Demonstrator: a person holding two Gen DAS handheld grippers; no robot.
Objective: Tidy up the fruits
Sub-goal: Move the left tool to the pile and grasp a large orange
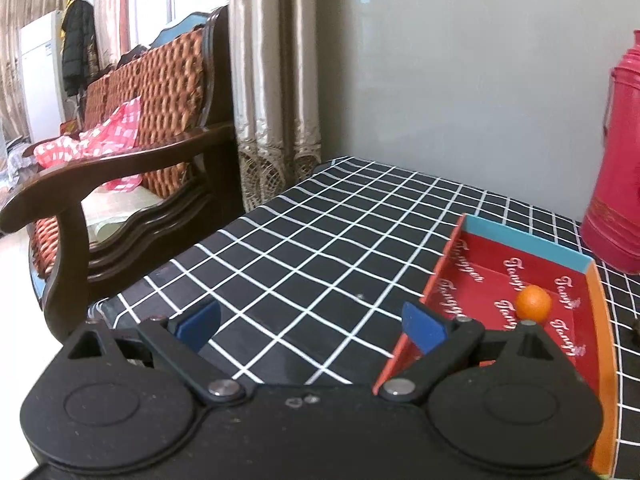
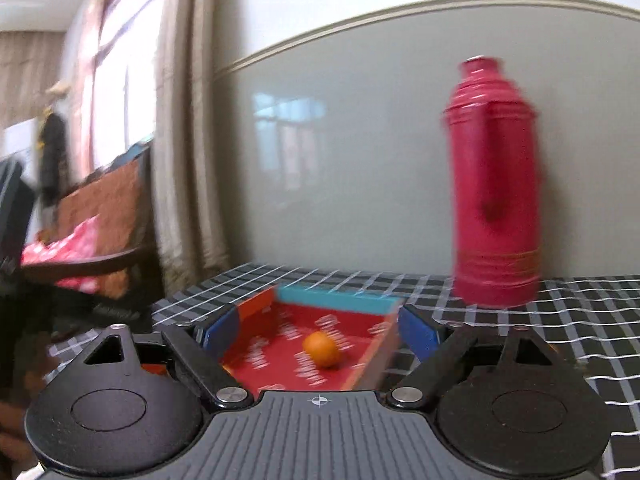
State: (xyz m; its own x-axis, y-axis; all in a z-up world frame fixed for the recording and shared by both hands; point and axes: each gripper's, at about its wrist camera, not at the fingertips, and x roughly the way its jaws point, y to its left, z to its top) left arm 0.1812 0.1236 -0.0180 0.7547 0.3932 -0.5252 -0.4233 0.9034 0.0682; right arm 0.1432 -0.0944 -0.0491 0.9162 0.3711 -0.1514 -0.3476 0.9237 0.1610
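A: Blue pads first, nearest the lens. The left gripper (image 1: 316, 326) has its jaws wide apart with nothing between them, only the checked cloth (image 1: 304, 248) under the gap.

B: And the other one?

A: The right gripper (image 2: 320, 330) is spread just as wide, also empty. Its pads sit to either side of the tray (image 2: 336, 300) in the right wrist view, above it and not touching as far as I can tell; that view is blurred.

B: Where is the fruit?

A: One orange (image 2: 322, 349) lies on the tray's red floor, a little toward 4 o'clock of the floor's middle in the right wrist view. From the left wrist the same orange (image 1: 533, 302) shows at 2 o'clock of the gripper, near the tray's orange wall (image 1: 600, 320).

B: The tray itself?

A: Shallow, red inside with white script, a teal far wall and orange side walls, lying flat on the cloth.

B: Beyond it?

A: A tall red flask (image 2: 496, 184) stands upright at 1 o'clock, past the tray, near the grey wall (image 2: 352, 160). At 10 o'clock, off the table, a wooden sofa (image 1: 132, 160) and curtains (image 1: 272, 80).
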